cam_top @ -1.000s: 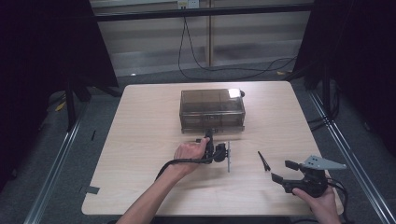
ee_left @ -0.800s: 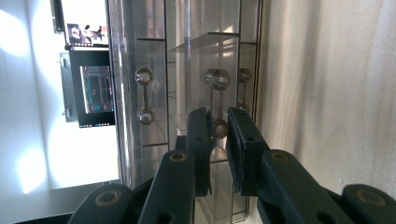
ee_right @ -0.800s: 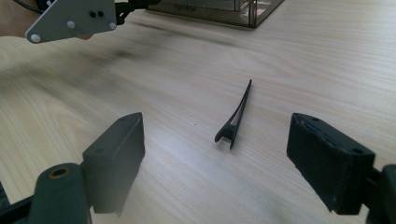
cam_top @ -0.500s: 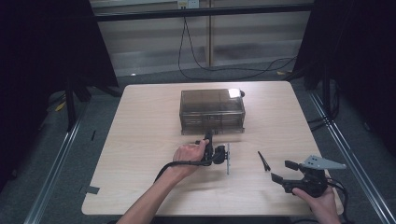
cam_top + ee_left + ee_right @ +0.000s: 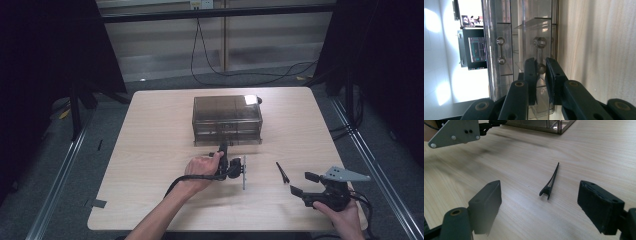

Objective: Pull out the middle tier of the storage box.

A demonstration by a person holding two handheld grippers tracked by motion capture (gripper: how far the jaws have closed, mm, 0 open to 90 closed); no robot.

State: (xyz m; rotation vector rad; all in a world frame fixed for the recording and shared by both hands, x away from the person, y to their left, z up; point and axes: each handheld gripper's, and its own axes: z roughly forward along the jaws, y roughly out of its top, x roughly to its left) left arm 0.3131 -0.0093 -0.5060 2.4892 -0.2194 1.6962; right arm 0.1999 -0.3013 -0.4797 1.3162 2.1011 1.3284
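Observation:
A smoky clear drawer box point(image 5: 227, 117) stands at the table's middle back. My left gripper point(image 5: 223, 148), turned on its side, reaches its front. In the left gripper view my left gripper point(image 5: 541, 66) is shut on the lower end of a clear drawer handle point(image 5: 539, 48); a second handle point(image 5: 500, 50) sits on the drawer beside it. A black pair of tweezers point(image 5: 282, 172) lies on the wood to the right. My right gripper point(image 5: 299, 183) rests open at the front right, and the tweezers point(image 5: 550, 182) lie just beyond my right gripper point(image 5: 540, 207), between its spread jaws.
The wooden table point(image 5: 150, 150) is bare at the left. The left gripper's grey plate point(image 5: 455, 132) and the box's corner point(image 5: 544, 125) show in the right gripper view. Cables point(image 5: 225, 70) run on the floor behind the table.

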